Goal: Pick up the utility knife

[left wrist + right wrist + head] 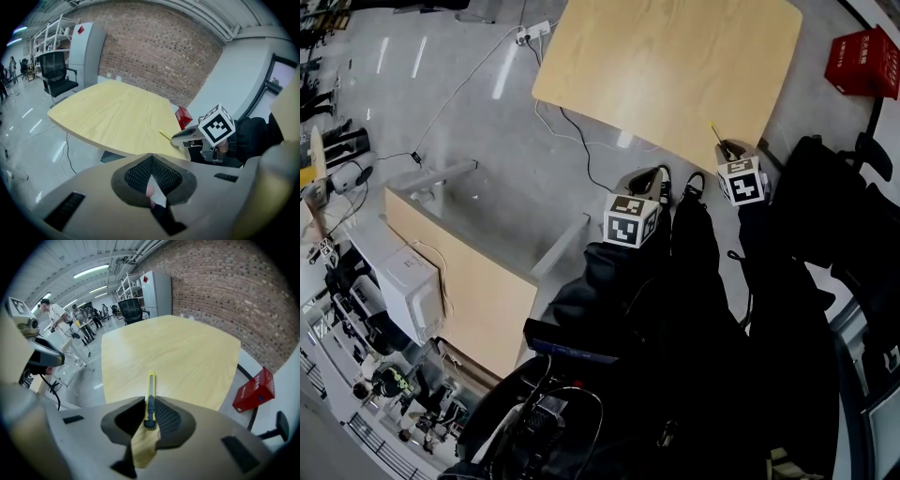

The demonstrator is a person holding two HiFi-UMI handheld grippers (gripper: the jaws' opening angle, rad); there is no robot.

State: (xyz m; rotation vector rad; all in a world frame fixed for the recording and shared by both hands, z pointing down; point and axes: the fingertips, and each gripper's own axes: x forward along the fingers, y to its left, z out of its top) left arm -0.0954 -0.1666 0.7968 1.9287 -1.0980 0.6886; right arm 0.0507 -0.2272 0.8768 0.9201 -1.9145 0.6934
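I've got the utility knife (150,395) clamped btwn the R gripper (150,404) pads, yellow tip poking fwd over the table (187,348) at its near edge. Wide stretch of wood top ahead. L gripper (151,158) jaws together, nothing in them, hanging just off that edge beside R. Red box (253,390) on floor, off to the right.

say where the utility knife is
Right gripper view: the utility knife sits in the right gripper, between its jaws, over the wooden table near its edge.
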